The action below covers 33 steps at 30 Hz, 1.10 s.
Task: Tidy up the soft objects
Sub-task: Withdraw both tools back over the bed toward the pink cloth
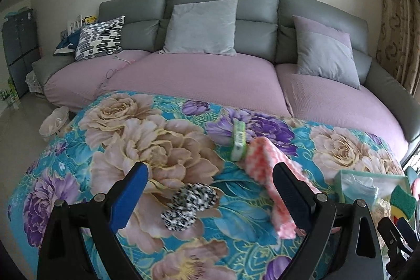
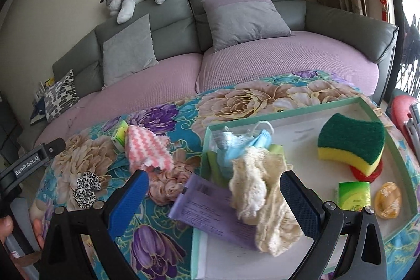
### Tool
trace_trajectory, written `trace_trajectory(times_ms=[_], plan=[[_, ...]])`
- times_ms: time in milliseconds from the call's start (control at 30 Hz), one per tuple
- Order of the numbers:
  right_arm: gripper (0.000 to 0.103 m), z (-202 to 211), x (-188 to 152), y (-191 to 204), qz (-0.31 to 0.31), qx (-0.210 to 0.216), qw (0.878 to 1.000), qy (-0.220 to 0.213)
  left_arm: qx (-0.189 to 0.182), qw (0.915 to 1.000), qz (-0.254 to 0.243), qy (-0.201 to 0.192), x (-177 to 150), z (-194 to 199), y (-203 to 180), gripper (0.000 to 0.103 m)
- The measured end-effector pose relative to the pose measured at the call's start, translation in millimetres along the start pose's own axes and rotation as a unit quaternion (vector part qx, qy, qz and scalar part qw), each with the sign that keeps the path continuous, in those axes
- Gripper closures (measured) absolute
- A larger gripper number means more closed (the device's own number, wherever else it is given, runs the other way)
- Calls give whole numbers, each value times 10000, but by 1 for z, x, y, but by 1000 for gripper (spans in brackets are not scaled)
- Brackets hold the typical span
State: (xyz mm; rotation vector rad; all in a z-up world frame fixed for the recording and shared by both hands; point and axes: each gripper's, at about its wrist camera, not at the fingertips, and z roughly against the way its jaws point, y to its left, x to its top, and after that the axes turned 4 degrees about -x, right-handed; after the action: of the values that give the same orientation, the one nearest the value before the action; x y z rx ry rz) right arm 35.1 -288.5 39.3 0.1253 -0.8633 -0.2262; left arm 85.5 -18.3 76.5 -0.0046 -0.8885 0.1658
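Holding both wide, nothing gripped: my left gripper point(image 1: 210, 186) hangs above the leopard scrunchie point(image 1: 189, 204), pink cloth point(image 1: 273, 185) beside; right gripper point(image 2: 214, 192) over the cream lace point(image 2: 262, 190) in the green tray point(image 2: 288, 109). Left gripper's side reads "GenRobot.AI".

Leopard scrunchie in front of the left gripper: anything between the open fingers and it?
Nothing visible. The leopard scrunchie lies bare on the floral blanket, ahead of the open left gripper. The pink cloth lies off to the right beside the right-hand finger, not across the path.
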Motion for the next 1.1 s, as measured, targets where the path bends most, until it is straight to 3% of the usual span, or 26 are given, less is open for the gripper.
trace_trajectory(times_ms=[433,533,733,1100], plan=[[2,-8,-1,36,164,-50,9998,-123,267,9982,529,104,6,-22,73,7],[7,-9,-3,45,260,-23,9996,-147,369,9970,665,158,1,-28,91,7],[12,-13,-3,65,543,-59,9984,-149,187,9946,930,416,-13,-48,111,7],[15,-36,-1,96,973,-138,9949,231,-401,9943,136,974,-27,-69,79,7]])
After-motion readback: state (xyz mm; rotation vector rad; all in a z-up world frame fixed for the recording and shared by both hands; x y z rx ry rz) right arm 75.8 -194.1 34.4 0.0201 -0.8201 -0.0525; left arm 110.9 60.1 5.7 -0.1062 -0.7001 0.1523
